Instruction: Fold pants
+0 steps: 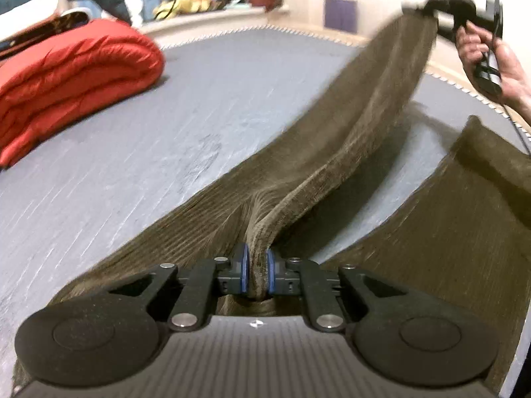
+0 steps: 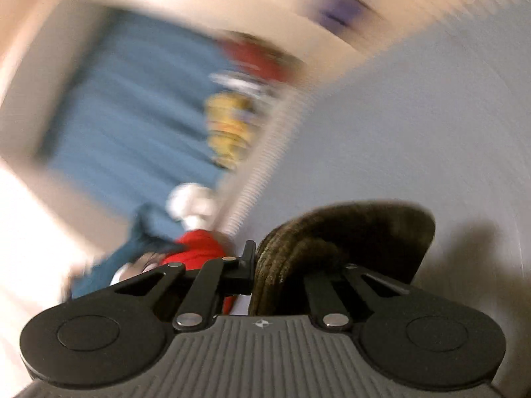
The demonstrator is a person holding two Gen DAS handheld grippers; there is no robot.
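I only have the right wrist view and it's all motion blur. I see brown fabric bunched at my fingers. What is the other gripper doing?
Observer: The left gripper is shut on the pants near their top end.
Operator: Which part am I holding?
Observer: The right gripper lifts one leg's far end clear of the gray bed.
Operator: And the other leg?
Observer: It lies flat on the bed, to the right.
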